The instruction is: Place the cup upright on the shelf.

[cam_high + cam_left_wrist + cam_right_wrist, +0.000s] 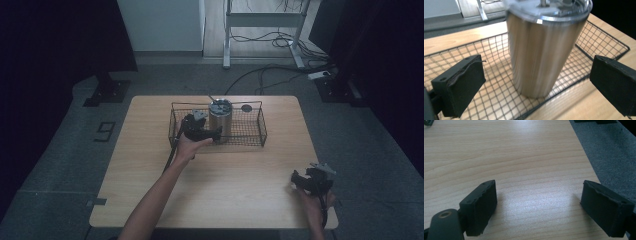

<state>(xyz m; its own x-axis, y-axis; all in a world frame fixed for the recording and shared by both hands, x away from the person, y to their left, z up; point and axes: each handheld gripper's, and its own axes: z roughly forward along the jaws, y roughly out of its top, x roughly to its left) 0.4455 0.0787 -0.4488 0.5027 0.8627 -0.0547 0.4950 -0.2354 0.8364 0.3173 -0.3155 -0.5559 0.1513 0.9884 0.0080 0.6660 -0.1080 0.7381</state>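
The left gripper [216, 134] is up at the wire basket [252, 141] in the middle of the table [150, 165], and its jaws stand wide apart, one on each side of the steel tumbler [220, 118] without touching it. The tumbler stands upright inside the basket, toward its left end, with a clear lid [564, 11] on top and something thin poking up through it, probably a straw. In the left gripper view the tumbler [537, 57] sits a little nearer the left pad than the right, and looks smeared, so the hand seems to be in motion.

To my eye the step in hand is taking hold of the tumbler. To do that well, the person should centre the body between the pads first, so both meet the steel at once and neither shoves it sideways. The wall is smooth and tapers toward the base, so a grip on the mid-body or a bit higher, below the lid, looks safer than one low down, where it could slip. The near rim of the basket [554, 98] runs just under the jaws, so the pads need to stay above the wire while closing, and any lift should go straight up until the base clears it.

The right gripper [300, 181] rests low near the table's front right corner, well apart from the basket, its jaws spread over bare wood and holding nothing.
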